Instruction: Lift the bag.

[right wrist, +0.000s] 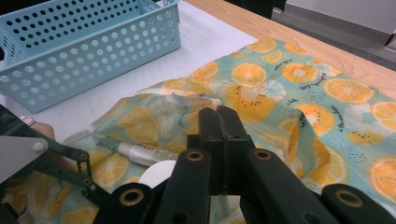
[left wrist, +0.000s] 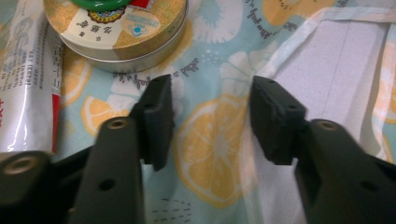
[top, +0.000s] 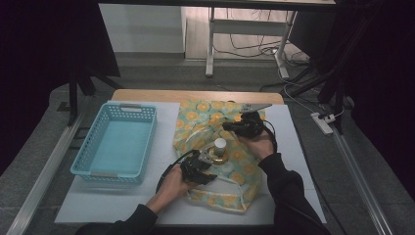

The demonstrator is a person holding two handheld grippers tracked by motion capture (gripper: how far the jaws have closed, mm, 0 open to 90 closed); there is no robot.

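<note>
Fabric with an orange-slice print, a bag [top: 215, 147], lies on the white mat [top: 122, 205] at the middle of the table, and both grippers work at it. The left gripper [top: 200, 169] sits at the 7 o'clock edge of the bag; in the left gripper view its jaws stand partly apart over the cloth, with only a printed orange slice between the pads, which press on nothing, so it is released. The right gripper [top: 240, 127] is at about 1 o'clock of the bag; in the right gripper view its two jaws are pressed flat together, and whether a fold of the cloth is pinched between them I cannot tell. On the bag, between the two grippers, lies a round tin [left wrist: 119, 30] with a gold label, and a white tube [left wrist: 28, 79] lies touching it at the tin's 9 o'clock in the left gripper view. A light blue basket [top: 117, 142] stands at 9 o'clock of the bag, a little apart from it.
</note>
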